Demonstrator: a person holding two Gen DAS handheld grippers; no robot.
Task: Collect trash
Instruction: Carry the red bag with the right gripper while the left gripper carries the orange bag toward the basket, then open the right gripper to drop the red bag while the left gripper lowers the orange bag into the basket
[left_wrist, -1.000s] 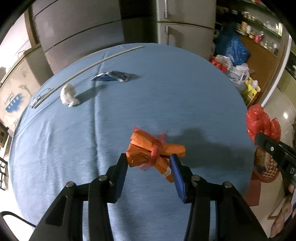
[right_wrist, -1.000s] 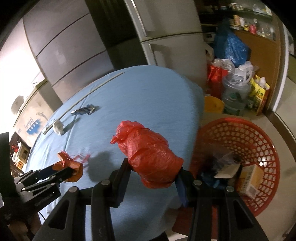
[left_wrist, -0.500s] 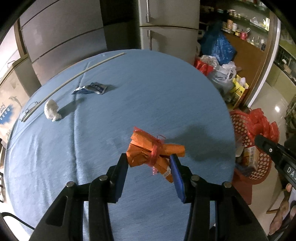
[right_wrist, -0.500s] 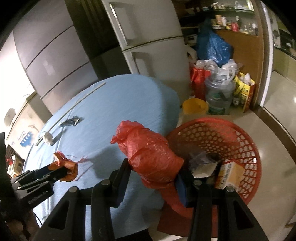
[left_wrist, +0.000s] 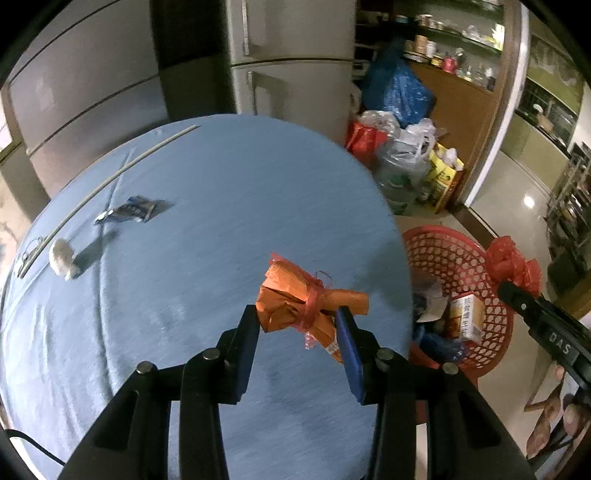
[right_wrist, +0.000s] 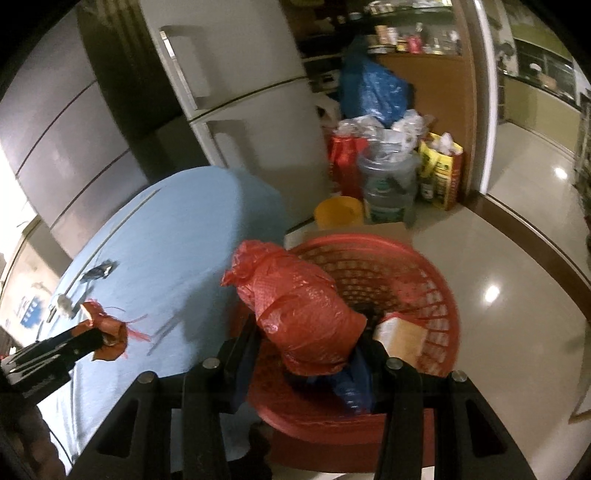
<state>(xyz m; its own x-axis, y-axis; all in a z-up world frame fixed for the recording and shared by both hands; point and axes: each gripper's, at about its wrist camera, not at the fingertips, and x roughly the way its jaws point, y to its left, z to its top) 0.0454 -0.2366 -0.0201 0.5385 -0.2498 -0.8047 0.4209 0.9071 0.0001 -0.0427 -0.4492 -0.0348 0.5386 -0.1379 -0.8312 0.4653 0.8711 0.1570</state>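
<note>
In the left wrist view, the left gripper (left_wrist: 298, 326) sits at the lower middle of the frame, its fingers clamped on an orange bundle (left_wrist: 303, 301) tied with a red strip; its jaws have just been closing a little further on it. The bundle hangs above the blue table (left_wrist: 207, 206), lifted clear so it can be carried, probably to the red basket (left_wrist: 461, 258) at the right of the frame, which stands on the floor just beside the table edge. Toward the upper left, a white crumpled wad (left_wrist: 63, 258) and a blue wrapper (left_wrist: 135, 210) lie on the table, apparently trash not yet collected.

In the right wrist view, the right gripper (right_wrist: 308, 350) at the lower middle is clenched on a red plastic bag (right_wrist: 295, 310), held right over the basket's opening, a sensible place to let it drop. A small carton (right_wrist: 400, 338) already lies inside. At the lower left, the left gripper shows with its orange bundle over the table.
</note>
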